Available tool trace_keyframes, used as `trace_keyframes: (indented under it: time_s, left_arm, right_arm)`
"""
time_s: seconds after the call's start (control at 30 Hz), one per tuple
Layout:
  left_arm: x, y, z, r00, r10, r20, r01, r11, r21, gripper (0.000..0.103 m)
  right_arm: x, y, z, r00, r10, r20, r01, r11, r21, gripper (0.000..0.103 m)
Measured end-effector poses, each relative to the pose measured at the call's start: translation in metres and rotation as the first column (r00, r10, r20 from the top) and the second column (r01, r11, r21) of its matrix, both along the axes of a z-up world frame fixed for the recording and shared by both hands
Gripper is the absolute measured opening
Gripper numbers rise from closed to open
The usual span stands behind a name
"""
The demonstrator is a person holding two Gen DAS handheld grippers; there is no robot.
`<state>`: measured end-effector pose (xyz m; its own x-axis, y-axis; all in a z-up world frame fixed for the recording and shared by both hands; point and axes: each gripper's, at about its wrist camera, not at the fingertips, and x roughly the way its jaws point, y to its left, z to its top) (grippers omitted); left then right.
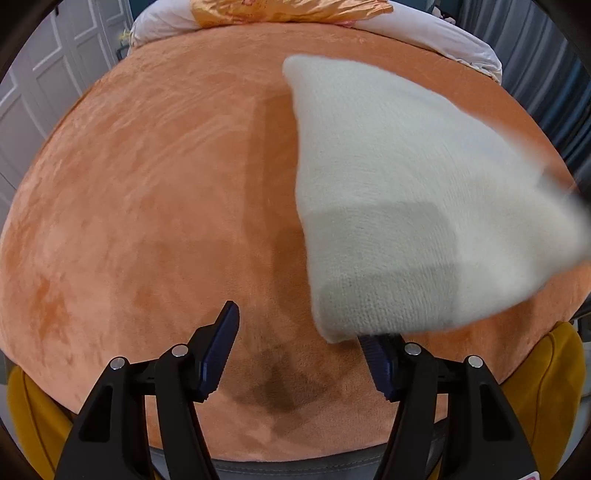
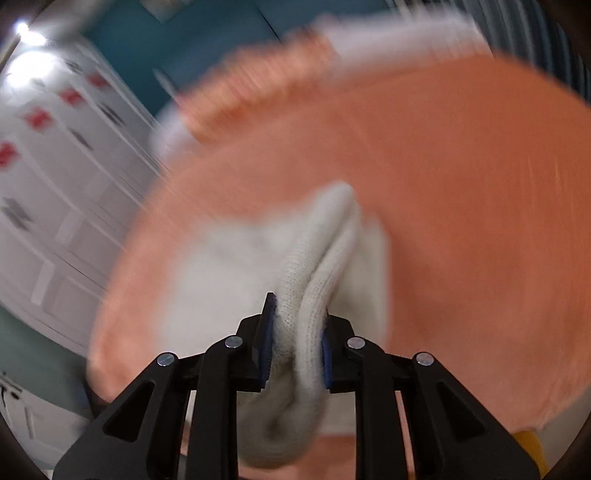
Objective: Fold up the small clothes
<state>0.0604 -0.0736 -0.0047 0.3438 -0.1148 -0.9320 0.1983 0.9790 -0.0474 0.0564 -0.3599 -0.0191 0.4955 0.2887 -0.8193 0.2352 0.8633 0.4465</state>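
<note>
A white knitted garment [image 1: 399,192] hangs lifted over the orange plush bed cover [image 1: 147,206], stretching from the upper middle to the right edge of the left wrist view. My left gripper [image 1: 299,325] is open and empty; the garment's lower corner covers the tip of its right finger. In the right wrist view my right gripper [image 2: 298,317] is shut on a bunched fold of the white garment [image 2: 314,266], held above the orange cover [image 2: 461,206]. That view is motion-blurred.
White pillows [image 1: 417,29] and a shiny orange cushion [image 1: 280,11] lie at the bed's far end. White panelled wardrobe doors [image 1: 44,81] stand to the left. Yellow fabric [image 1: 546,380] shows below the bed's near edge.
</note>
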Motion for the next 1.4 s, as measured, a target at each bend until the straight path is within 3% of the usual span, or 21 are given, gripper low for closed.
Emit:
trace_keyframes:
  time_s: [0.1, 0.23, 0.37, 0.43, 0.57, 0.7, 0.8, 1.03, 1.27, 1.4]
  left_arm:
    - [-0.005, 0.005, 0.001, 1.0, -0.002, 0.004, 0.003, 1.0, -0.014, 0.062]
    - [-0.01, 0.025, 0.008, 1.0, 0.021, 0.007, -0.021, 0.999, -0.031, 0.063]
    - [-0.015, 0.053, 0.014, 0.995, 0.097, 0.032, -0.097, 0.995, -0.003, 0.062]
    - [-0.015, 0.068, 0.016, 0.99, 0.137, 0.032, -0.137, 0.99, -0.013, 0.062]
    - [-0.016, 0.085, 0.022, 0.981, 0.19, 0.047, -0.189, 0.982, -0.026, 0.061]
    - [-0.021, 0.093, 0.033, 0.977, 0.193, 0.087, -0.192, 0.981, -0.014, 0.062]
    - [-0.028, 0.099, 0.039, 0.974, 0.202, 0.105, -0.201, 0.979, -0.013, 0.062]
    - [-0.024, 0.122, 0.034, 0.968, 0.235, 0.092, -0.236, 0.972, -0.002, 0.062]
    - [-0.022, 0.127, 0.029, 0.964, 0.252, 0.084, -0.254, 0.967, 0.017, 0.062]
    - [-0.02, 0.125, 0.031, 0.964, 0.251, 0.084, -0.254, 0.967, 0.025, 0.062]
  right_arm:
    - [-0.02, -0.004, 0.009, 0.996, -0.044, 0.072, 0.04, 0.997, 0.059, 0.026]
    - [-0.05, 0.002, 0.05, 0.982, -0.089, 0.165, 0.101, 0.992, -0.069, 0.026]
    - [-0.074, 0.03, 0.066, 0.98, 0.023, 0.2, 0.001, 0.993, -0.12, 0.026]
    - [-0.082, 0.057, 0.062, 0.974, 0.124, 0.19, -0.105, 0.988, -0.111, 0.026]
    - [-0.079, 0.138, 0.029, 0.932, 0.347, 0.108, -0.33, 0.932, -0.149, 0.025]
    - [-0.064, 0.191, 0.015, 0.881, 0.464, 0.093, -0.433, 0.87, -0.235, 0.025]
    - [-0.045, 0.205, 0.008, 0.872, 0.482, 0.083, -0.451, 0.859, -0.243, 0.033]
    - [-0.026, 0.216, 0.003, 0.887, 0.447, 0.119, -0.42, 0.886, -0.197, 0.036]
    - [-0.017, 0.251, -0.01, 0.857, 0.512, 0.065, -0.479, 0.836, -0.267, 0.037]
    - [-0.016, 0.255, -0.01, 0.842, 0.536, 0.05, -0.505, 0.819, -0.273, 0.043]
